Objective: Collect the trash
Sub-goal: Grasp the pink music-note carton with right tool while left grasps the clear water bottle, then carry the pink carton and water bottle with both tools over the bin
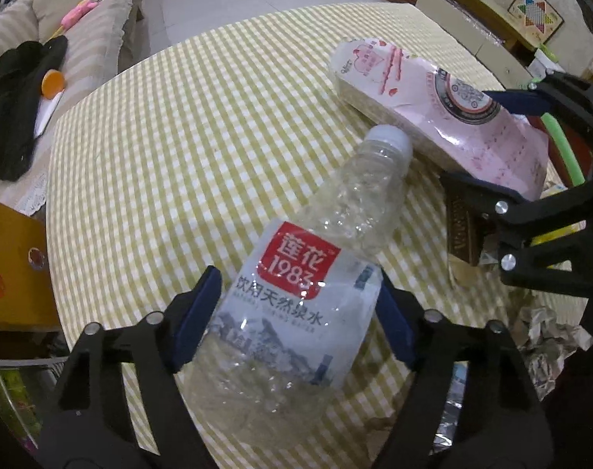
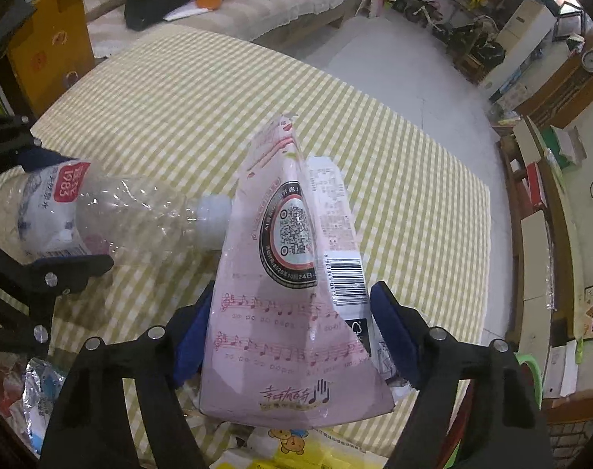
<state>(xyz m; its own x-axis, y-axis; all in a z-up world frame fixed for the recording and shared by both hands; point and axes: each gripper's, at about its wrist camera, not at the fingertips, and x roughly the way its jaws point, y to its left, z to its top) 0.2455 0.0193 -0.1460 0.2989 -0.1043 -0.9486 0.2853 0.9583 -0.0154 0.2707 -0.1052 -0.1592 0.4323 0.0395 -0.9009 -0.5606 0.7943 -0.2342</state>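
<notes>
My left gripper is shut on a crushed clear plastic water bottle with a red and white label and a white cap, held over the yellow checked tablecloth. My right gripper is shut on a flattened pink carton printed with music notes, a QR code and a barcode. The carton also shows in the left wrist view, with the right gripper clamped on its near end. The bottle shows in the right wrist view at the left, its cap touching the carton.
Crumpled paper and a brown wrapper lie at the table's right edge. Foil and yellow wrappers lie near the table's front edge. A sofa with black cloth stands beyond the table. An orange box is at the left.
</notes>
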